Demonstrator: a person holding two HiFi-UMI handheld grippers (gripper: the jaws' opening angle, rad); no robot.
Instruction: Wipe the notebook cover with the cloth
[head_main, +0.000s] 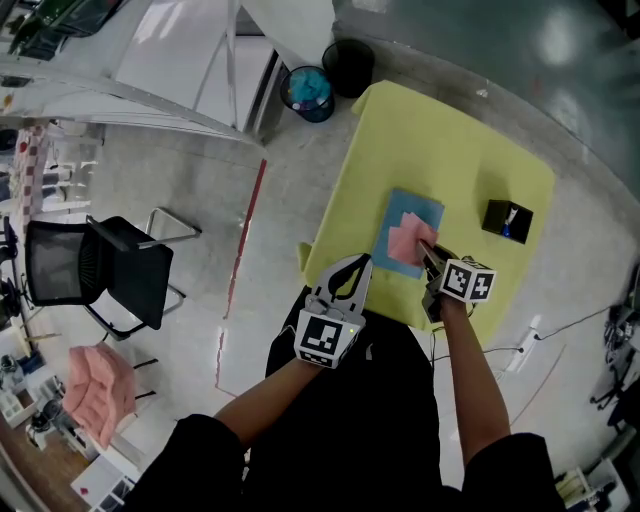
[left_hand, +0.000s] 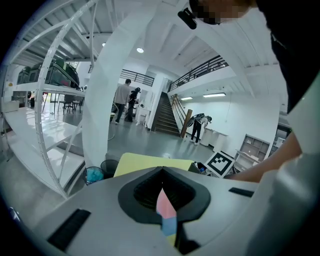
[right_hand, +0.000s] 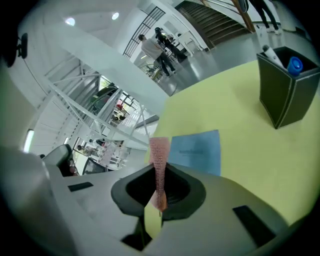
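We see a bright, evenly lit hall. A ceiling lamp (left_hand: 140, 50) glows white overhead, and the yellow desk (head_main: 450, 130) takes only soft, faint shadows. The floor (head_main: 570, 40) carries a dull sheen. Both gripper views bulge toward dark corners. The left hand-held gripper (left_hand: 162, 172) and the right hand-held gripper (right_hand: 159, 167) look soft near the lens.

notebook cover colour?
The notebook cover is plain light blue. It shows best in the right gripper view.

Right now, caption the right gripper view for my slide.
Right gripper shut on the pink cloth, blue notebook ahead on the yellow table.
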